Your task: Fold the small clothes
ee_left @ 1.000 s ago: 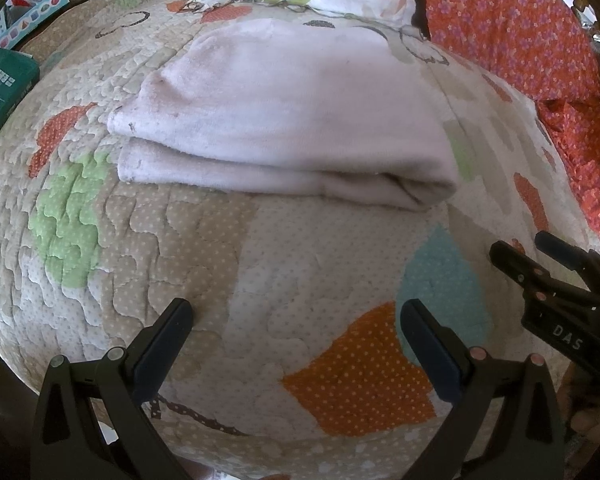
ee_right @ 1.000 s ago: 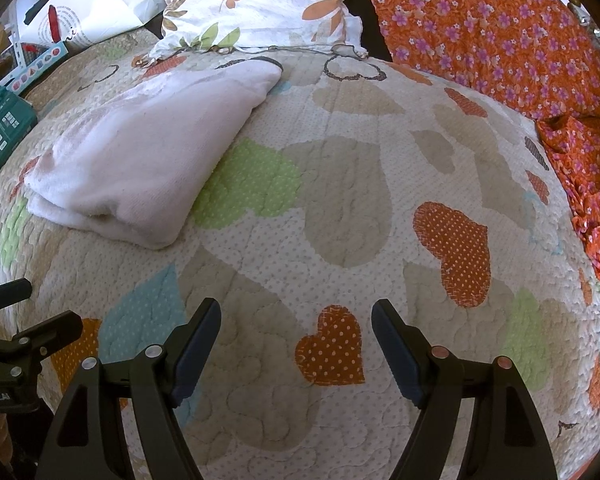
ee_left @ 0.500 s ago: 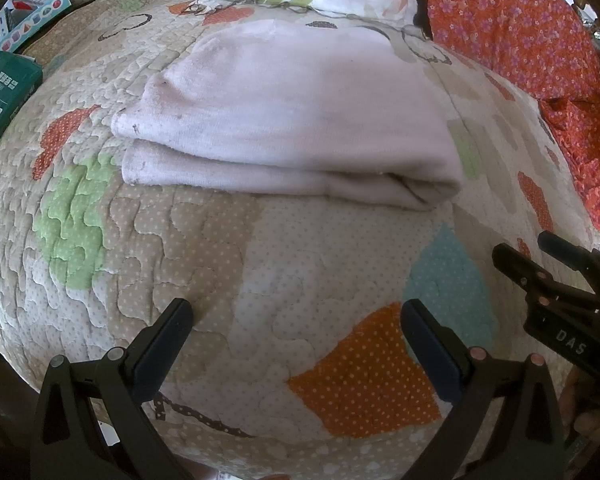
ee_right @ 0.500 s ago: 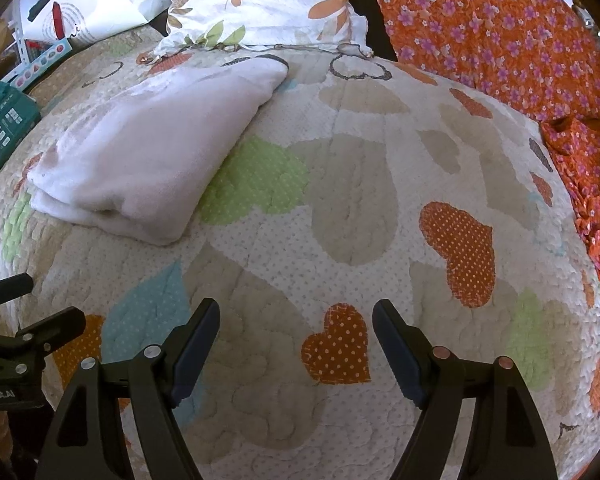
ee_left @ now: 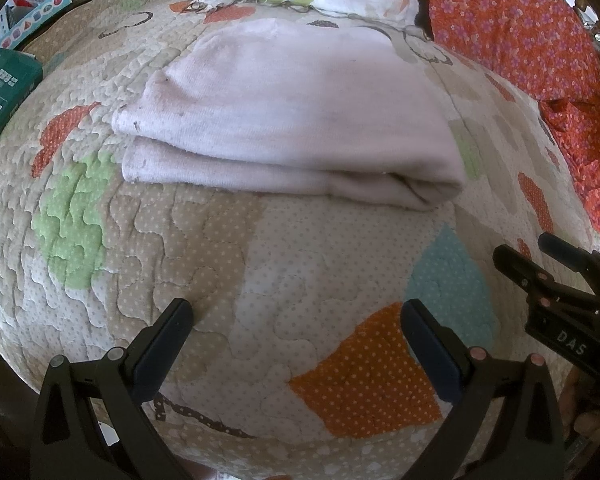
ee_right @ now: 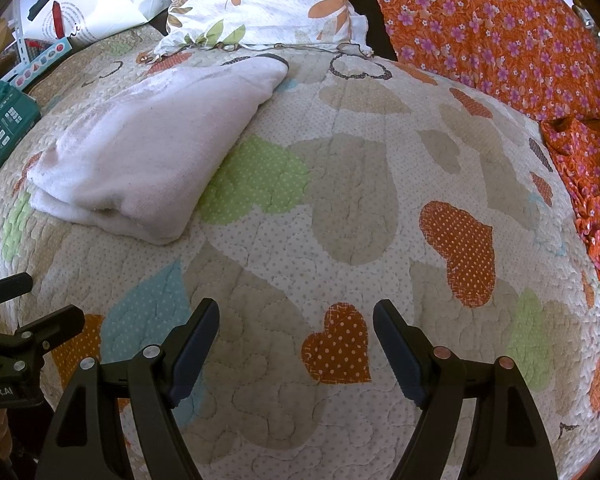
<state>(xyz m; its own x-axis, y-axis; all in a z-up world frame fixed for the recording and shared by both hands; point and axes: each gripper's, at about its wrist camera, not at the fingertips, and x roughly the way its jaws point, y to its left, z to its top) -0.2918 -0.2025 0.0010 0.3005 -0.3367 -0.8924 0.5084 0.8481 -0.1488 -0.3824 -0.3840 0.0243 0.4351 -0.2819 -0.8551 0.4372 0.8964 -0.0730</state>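
The fingers of the left gripper and right gripper stayed spread and empty, barely shifting over the last second. The folded cloth lay untouched on the quilt ahead of both, so the fold looked finished.

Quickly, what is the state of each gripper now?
Left gripper: open, holding nothing, short of the folded pink cloth.
Right gripper: open, holding nothing, over the quilt.

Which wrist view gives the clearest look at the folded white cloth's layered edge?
The left wrist view: the folded white cloth sits centred, its stacked layers facing the camera. The right wrist view shows it off to the left, at an angle, mostly one corner.
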